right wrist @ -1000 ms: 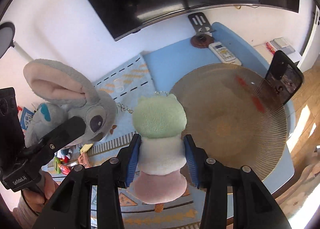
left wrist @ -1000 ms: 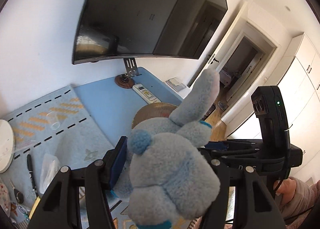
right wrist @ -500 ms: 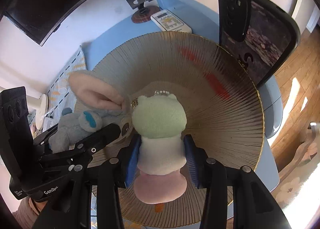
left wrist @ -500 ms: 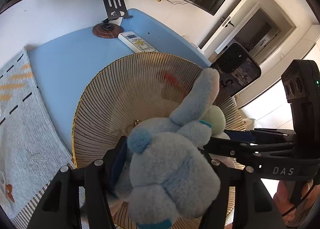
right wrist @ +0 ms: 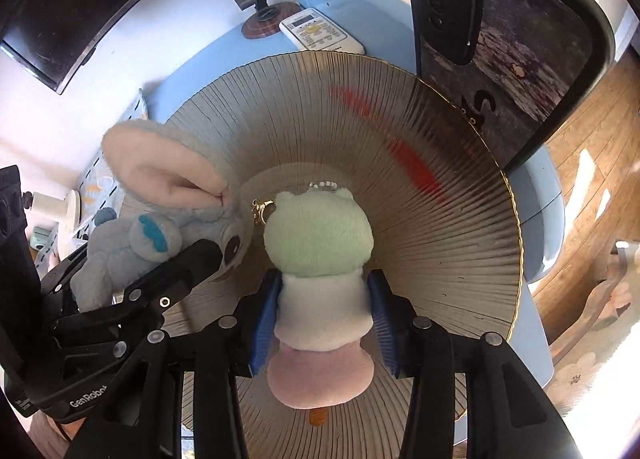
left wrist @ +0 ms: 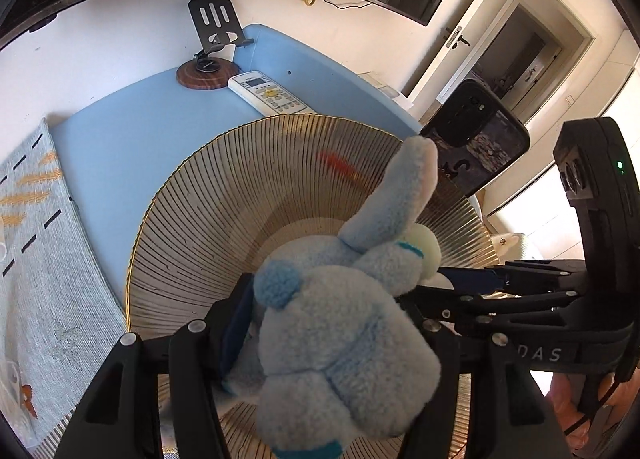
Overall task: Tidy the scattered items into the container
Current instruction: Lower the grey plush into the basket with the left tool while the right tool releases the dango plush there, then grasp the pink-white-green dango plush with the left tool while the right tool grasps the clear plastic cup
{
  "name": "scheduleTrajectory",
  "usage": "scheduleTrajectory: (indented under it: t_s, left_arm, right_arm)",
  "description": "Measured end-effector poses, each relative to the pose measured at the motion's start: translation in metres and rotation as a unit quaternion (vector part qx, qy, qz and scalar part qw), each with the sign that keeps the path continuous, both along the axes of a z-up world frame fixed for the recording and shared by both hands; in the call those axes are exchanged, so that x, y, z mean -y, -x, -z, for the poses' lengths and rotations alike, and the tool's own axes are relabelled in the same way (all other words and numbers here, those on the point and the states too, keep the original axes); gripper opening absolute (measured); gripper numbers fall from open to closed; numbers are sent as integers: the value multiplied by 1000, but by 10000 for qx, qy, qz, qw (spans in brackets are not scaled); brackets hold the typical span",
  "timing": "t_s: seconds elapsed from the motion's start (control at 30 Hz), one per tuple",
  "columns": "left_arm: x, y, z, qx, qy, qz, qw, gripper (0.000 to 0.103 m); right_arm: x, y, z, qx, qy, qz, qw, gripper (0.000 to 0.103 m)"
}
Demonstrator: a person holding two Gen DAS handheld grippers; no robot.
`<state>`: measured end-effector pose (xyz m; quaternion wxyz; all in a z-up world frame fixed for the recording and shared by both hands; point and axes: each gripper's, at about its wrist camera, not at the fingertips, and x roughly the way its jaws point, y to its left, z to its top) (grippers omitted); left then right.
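Above ribbed bowl (right wrist: pixel 452 259), gripper (right wrist: pixel 322 323) clamps plush (right wrist: pixel 320 259).

My left gripper's right finger hides behind the blue plush rabbit (left wrist: pixel 344 323); the green plush (left wrist: pixel 426 247) barely peeks out; the bowl (right wrist: pixel 460 259) front rim is cut off.

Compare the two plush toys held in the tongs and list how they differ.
The blue bunny plush is shaggy pale blue with a long pink-lined ear; the green plush is short-piled, stacked green, white and pink. The bunny looks bulkier. The green plush carries a gold clasp and bead chain; none is visible on the bunny. Both are clamped in tongs over the ribbed bowl.
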<state>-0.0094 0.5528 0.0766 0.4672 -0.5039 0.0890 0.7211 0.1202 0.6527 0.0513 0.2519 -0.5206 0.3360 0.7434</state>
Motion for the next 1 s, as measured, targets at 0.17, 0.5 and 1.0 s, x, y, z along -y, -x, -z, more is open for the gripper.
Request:
scheduleTrajectory:
  t_s: [0.17,0.5,1.0]
  left_arm:
    - [15,-1,-25,68,-291,-22,9996,82]
    - [136,-7,-80,-41,-664,-1169,9909,82]
    - [453,39,-110,-879,-187,-3504,9323,82]
  right_arm:
    - [6,3,-5,-72,103,-160,9998,51]
    - [47,-5,-64,-316,-1054,-172,9938,57]
    - [224,132,-111,-1366,-904,-1373,9769,81]
